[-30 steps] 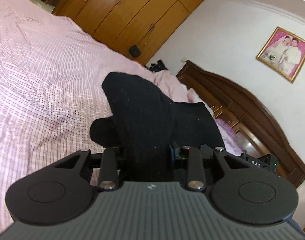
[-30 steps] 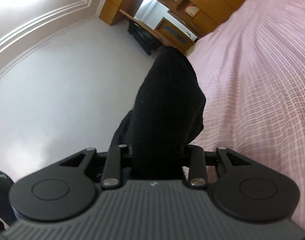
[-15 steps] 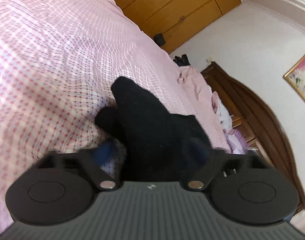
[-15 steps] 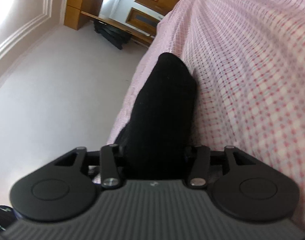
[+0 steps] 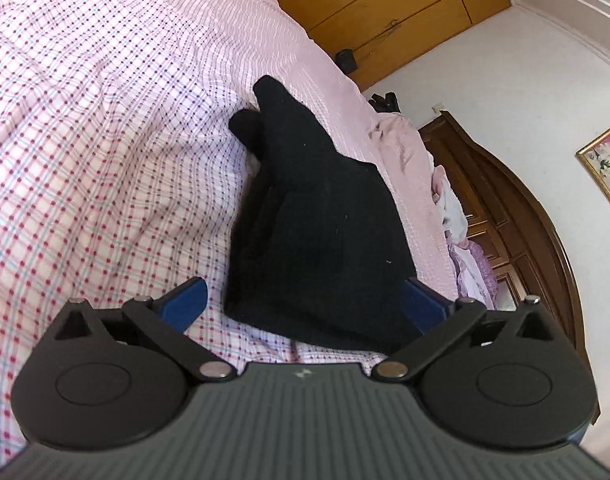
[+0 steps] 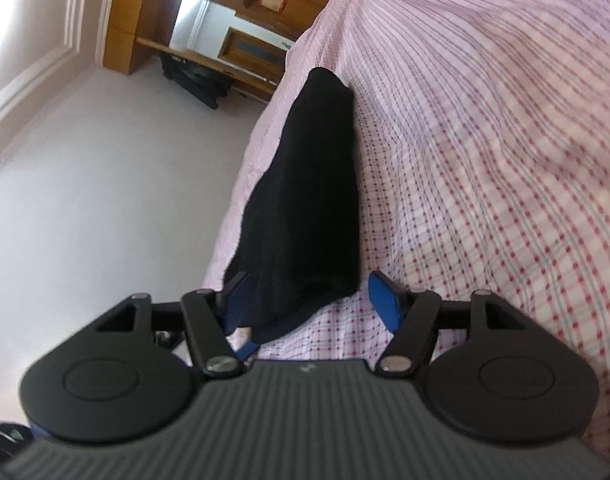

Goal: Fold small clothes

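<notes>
Your left hand-held gripper (image 5: 305, 300) and right hand-held gripper (image 6: 311, 300) had just spread apart, releasing the black garment (image 5: 317, 224) onto the bed (image 5: 105, 140).

No readable text, label or number shows in either view, though distant furniture is blurred.
</notes>
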`<move>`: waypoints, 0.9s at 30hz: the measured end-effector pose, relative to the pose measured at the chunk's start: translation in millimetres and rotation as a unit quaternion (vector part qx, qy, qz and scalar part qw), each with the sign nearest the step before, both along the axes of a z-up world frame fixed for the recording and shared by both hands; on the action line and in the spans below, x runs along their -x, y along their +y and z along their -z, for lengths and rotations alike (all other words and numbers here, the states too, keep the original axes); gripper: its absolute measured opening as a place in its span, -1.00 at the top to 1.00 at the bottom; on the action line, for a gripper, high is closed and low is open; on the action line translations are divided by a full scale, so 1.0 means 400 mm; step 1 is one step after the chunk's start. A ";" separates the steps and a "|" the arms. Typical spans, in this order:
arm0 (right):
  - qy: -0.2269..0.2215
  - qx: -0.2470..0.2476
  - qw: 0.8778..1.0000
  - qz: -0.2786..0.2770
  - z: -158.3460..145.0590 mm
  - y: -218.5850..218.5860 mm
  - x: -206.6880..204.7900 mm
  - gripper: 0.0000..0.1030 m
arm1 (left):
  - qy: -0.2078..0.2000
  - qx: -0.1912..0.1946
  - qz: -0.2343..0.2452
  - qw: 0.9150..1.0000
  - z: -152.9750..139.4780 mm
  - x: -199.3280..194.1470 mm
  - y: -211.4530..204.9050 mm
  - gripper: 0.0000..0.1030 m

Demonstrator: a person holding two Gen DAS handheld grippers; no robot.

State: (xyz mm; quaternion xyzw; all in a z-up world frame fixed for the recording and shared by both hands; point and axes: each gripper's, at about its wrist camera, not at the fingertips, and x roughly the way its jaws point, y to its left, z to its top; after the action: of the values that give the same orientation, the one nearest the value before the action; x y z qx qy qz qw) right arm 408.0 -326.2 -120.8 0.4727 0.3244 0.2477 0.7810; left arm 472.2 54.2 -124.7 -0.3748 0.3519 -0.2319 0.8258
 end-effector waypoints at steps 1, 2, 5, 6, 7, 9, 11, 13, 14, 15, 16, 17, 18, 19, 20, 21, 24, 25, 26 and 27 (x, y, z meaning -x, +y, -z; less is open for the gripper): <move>0.000 -0.015 1.000 -0.003 0.008 -0.007 -0.004 -0.32 | 0.003 0.008 -0.002 1.000 0.000 0.001 0.007 -1.00; 0.000 -0.031 0.999 -0.007 0.019 -0.014 -0.015 -0.42 | 0.013 0.020 -0.001 1.000 0.002 -0.003 0.010 -1.00; -0.007 -0.072 0.997 -0.006 0.051 -0.039 -0.033 -0.45 | 0.049 0.047 -0.008 0.998 0.019 -0.034 0.021 -1.00; -0.001 -0.084 0.996 0.001 0.063 -0.043 -0.051 -0.45 | 0.056 0.056 -0.010 0.997 0.026 -0.048 0.023 -1.00; 0.007 -0.091 0.996 0.005 0.070 -0.041 -0.066 -0.44 | 0.065 0.064 -0.014 0.996 0.032 -0.060 0.025 -1.00; 0.024 -0.071 0.997 0.002 0.068 -0.028 -0.086 -0.44 | 0.087 0.087 -0.031 0.992 0.041 -0.081 0.027 -1.00; 0.031 -0.037 0.999 -0.010 0.055 -0.004 -0.101 -0.44 | 0.106 0.095 -0.033 0.989 0.046 -0.099 0.020 -1.00; 0.043 -0.020 0.999 -0.013 0.048 0.005 -0.108 -0.43 | 0.122 0.100 -0.026 0.987 0.043 -0.111 0.006 -1.00; 0.052 -0.024 0.998 -0.013 0.050 0.005 -0.111 -0.43 | 0.129 0.097 -0.024 0.987 0.043 -0.113 -0.001 -1.00; 0.061 -0.033 0.997 -0.015 0.049 0.004 -0.119 -0.41 | 0.136 0.096 -0.027 0.986 0.042 -0.113 -0.006 -1.00; 0.071 -0.040 0.997 -0.013 0.049 0.003 -0.124 -0.39 | 0.140 0.097 -0.031 0.985 0.042 -0.112 -0.009 -1.00; 0.080 -0.048 0.996 -0.009 0.050 0.000 -0.128 -0.36 | 0.143 0.097 -0.034 0.984 0.041 -0.110 -0.012 -1.00; 0.086 -0.054 0.995 -0.003 0.038 0.006 -0.123 -0.35 | 0.145 0.097 -0.038 0.984 0.042 -0.108 -0.015 -1.00; 0.089 -0.057 0.994 0.003 0.039 0.005 -0.121 -0.35 | 0.147 0.096 -0.043 0.984 0.041 -0.103 -0.018 -1.00; 0.088 -0.054 0.995 0.007 0.037 0.007 -0.118 -0.36 | 0.148 0.094 -0.049 0.983 0.040 -0.101 -0.022 -1.00; 0.082 -0.053 0.995 0.011 0.034 0.012 -0.114 -0.41 | 0.147 0.091 -0.054 0.983 0.035 -0.103 -0.031 -1.00; 0.060 -0.047 0.997 0.022 0.037 0.033 -0.103 -0.40 | 0.134 0.080 -0.071 0.985 0.024 -0.098 -0.051 -0.80; 0.052 -0.045 0.997 0.023 0.037 0.038 -0.102 -0.36 | 0.132 0.073 -0.077 0.986 0.024 -0.091 -0.059 -0.65; 0.050 -0.045 0.997 0.026 0.040 0.040 -0.101 -0.15 | 0.136 0.068 -0.082 0.985 0.028 -0.086 -0.064 -0.32; 0.056 -0.046 0.997 0.031 0.048 0.040 -0.102 0.23 | 0.143 0.072 -0.088 0.983 0.041 -0.082 -0.063 -0.05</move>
State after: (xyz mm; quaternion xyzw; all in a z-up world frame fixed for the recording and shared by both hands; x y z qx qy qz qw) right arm 448.8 -310.0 -140.0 0.5309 0.3409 0.2115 0.7465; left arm 504.8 28.9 -141.2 -0.4919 0.4147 -0.1270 0.7549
